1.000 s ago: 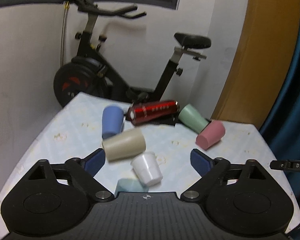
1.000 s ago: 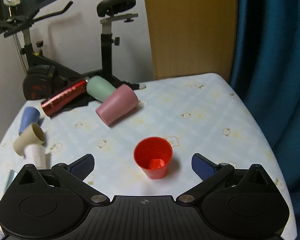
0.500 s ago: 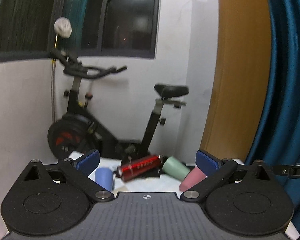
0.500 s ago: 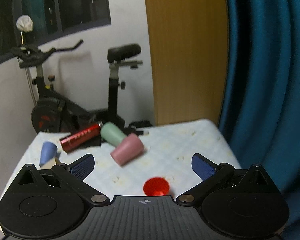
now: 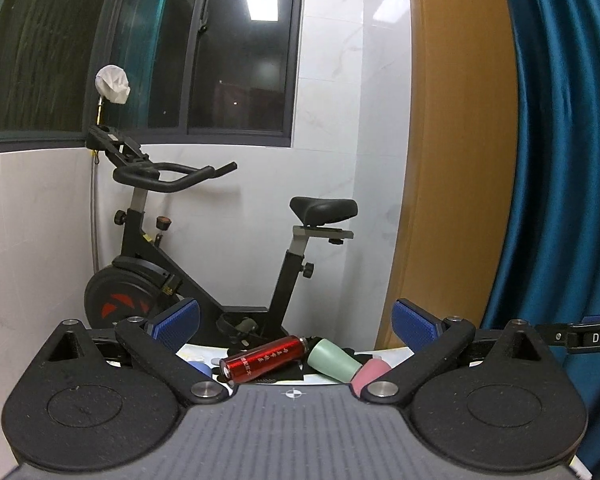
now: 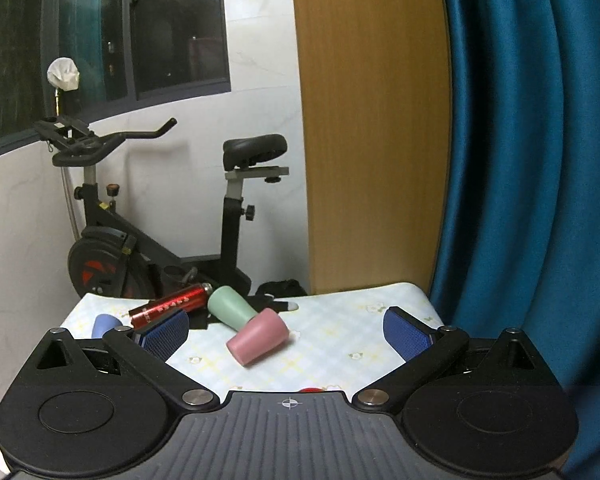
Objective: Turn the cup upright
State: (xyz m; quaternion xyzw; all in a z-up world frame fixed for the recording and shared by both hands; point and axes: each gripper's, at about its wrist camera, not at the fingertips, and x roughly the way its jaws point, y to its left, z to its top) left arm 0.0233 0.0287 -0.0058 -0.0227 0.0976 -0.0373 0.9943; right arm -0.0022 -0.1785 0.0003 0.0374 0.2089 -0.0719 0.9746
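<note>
both grippers, left (image 5: 296, 322) and right (image 6: 286, 328), are sitting wide open gripping nothing, so reaching past the pink cup (image 6: 257, 336) for the green cup (image 6: 231, 307) behind it is risking rolling the pink one away.

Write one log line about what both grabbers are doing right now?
left gripper: open, empty | right gripper: open, empty | pink cup: on side | green cup: on side

A table (image 6: 340, 344) covered in a pale checked cloth with small flower prints carries a pink cup (image 6: 258, 338) on its side, a green cup (image 6: 230, 310) on its side just behind it, a red bottle (image 6: 172, 306) lying flat on a black object (image 6: 268, 303), a blue cup (image 6: 104, 325) at the left, and a red cup's rim (image 6: 311, 390) at the near edge.
</note>
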